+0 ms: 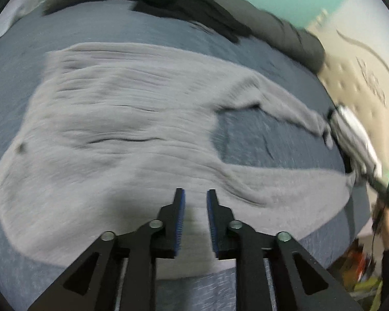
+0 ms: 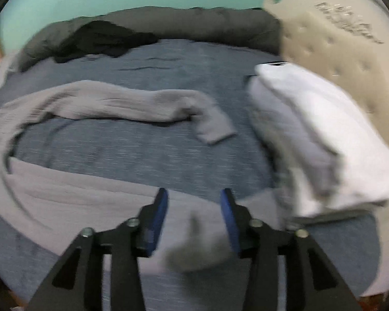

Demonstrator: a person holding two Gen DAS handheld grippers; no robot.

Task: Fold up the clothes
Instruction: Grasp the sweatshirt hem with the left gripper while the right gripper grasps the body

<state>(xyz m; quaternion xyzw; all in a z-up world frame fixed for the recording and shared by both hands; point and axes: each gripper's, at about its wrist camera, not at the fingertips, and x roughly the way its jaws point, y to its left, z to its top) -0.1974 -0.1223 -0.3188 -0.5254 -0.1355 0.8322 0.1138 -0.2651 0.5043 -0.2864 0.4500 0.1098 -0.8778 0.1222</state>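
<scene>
Item: grey ribbed knit sweater (image 1: 122,119) spread flat mid-frame on blue bedspread (image 2: 142,153) for folding; left gripper (image 1: 196,199) and right gripper (image 2: 194,197) parted, empty.

A beige tufted headboard (image 2: 337,59) stands behind the blue bed sheet (image 2: 147,153)
</scene>
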